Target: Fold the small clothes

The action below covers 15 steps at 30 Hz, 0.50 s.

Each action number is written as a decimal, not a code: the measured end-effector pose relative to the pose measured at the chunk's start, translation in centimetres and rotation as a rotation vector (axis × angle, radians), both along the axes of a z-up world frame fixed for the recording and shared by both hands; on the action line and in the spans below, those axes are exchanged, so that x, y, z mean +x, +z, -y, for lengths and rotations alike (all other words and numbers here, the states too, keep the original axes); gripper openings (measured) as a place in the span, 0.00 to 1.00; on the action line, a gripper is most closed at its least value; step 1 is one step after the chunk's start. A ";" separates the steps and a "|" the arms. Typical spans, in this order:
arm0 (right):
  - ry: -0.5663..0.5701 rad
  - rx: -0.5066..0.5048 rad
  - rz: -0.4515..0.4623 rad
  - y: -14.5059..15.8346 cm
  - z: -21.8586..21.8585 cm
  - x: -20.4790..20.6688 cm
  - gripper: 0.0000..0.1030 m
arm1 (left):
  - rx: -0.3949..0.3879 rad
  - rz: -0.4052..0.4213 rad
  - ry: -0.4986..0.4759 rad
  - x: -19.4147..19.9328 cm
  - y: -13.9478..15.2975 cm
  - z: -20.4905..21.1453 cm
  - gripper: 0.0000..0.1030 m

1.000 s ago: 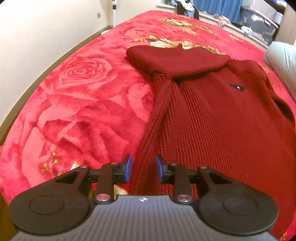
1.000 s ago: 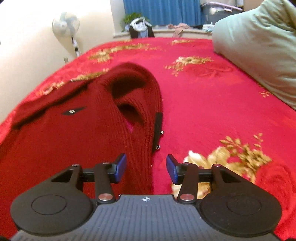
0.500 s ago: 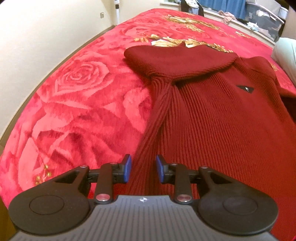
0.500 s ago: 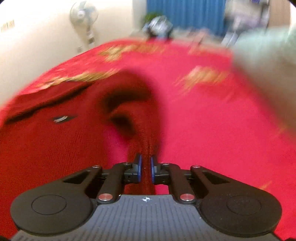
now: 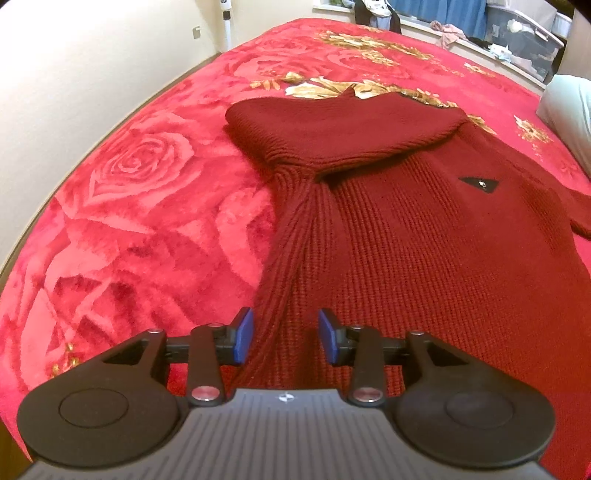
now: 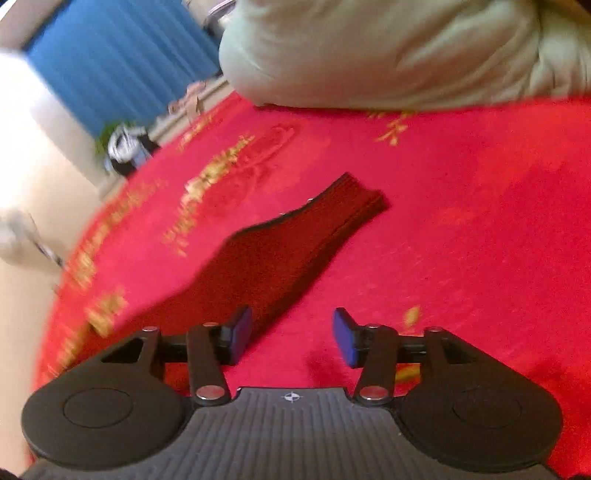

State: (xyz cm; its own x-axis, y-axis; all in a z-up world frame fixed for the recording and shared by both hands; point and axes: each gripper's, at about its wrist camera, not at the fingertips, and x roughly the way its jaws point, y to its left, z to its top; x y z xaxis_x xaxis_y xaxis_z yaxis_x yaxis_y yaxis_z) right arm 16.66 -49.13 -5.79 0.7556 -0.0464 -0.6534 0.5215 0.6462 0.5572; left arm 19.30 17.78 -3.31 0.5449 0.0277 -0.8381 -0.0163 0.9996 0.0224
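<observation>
Sweater [image 5: 406, 229] lies flat on the red blanket [image 5: 147, 206], its edge bunched between the spread fingers of the left gripper [image 5: 285, 336]. That gripper has not pinched it. The right gripper [image 6: 291, 336] is spread too and holds nothing; a sleeve [image 6: 295, 243] lies stretched out just ahead of it. Folding looks barely begun. Next, I think, each gripper must close on cloth and carry it across. A bin [image 5: 524, 33] sits far back; I cannot tell what is in it.

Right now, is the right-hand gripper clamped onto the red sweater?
No, the right gripper has its blue pads wide apart over the red blanket, with the sweater's sleeve lying loose beside its left pad.
</observation>
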 end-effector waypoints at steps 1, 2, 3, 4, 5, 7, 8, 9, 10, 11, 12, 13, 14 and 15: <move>0.012 0.021 0.012 -0.3 -0.1 0.5 0.52 | 0.002 0.001 -0.001 0.0 0.0 0.1 0.42; 0.026 0.036 0.011 -0.9 -0.1 0.9 0.52 | 0.003 0.002 -0.001 0.0 0.0 0.0 0.44; 0.035 0.054 0.012 -1.4 -0.1 1.5 0.52 | 0.002 0.004 0.002 0.0 0.0 0.0 0.44; 0.041 0.080 0.019 -1.9 0.0 2.0 0.52 | -0.002 0.009 0.005 0.0 0.0 -0.1 0.44; 0.048 0.100 0.030 -2.3 0.2 2.3 0.52 | -0.009 0.015 0.007 0.0 0.0 -0.2 0.45; 0.068 0.107 0.059 -2.8 0.4 3.6 0.52 | -0.018 0.026 0.008 -0.1 0.1 -0.4 0.45; 0.088 0.102 0.065 -3.3 0.6 4.6 0.51 | -0.016 0.030 0.005 -0.1 0.1 -0.3 0.45; 0.103 0.100 0.059 -3.7 0.7 5.2 0.48 | -0.014 0.033 0.002 -0.1 0.0 -0.3 0.45; 0.110 0.100 0.042 -4.4 0.8 5.9 0.39 | -0.013 0.034 0.002 -0.1 0.0 -0.3 0.45; 0.107 0.102 0.036 -5.0 1.1 6.3 0.31 | -0.011 0.035 0.001 0.0 0.0 -0.3 0.45; 0.099 0.103 0.038 -5.4 1.3 6.6 0.20 | -0.010 0.037 0.002 0.1 -0.1 -0.3 0.45; 0.094 0.113 0.048 -5.7 1.6 6.9 0.14 | -0.009 0.038 0.003 0.2 -0.1 -0.3 0.45; 0.096 0.127 0.062 -5.8 1.8 7.0 0.13 | -0.009 0.040 0.004 0.2 -0.1 -0.3 0.45; 0.102 0.122 0.079 -5.8 2.0 7.2 0.11 | -0.009 0.042 0.004 0.4 -0.2 -0.3 0.45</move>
State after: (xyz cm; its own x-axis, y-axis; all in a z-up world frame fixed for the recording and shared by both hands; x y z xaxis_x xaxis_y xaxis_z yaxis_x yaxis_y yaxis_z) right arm 23.82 -51.18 -11.64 0.8017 0.1090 -0.5876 0.4078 0.6189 0.6713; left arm 19.66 18.11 -3.46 0.5796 0.0221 -0.8146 -0.0206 0.9997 0.0124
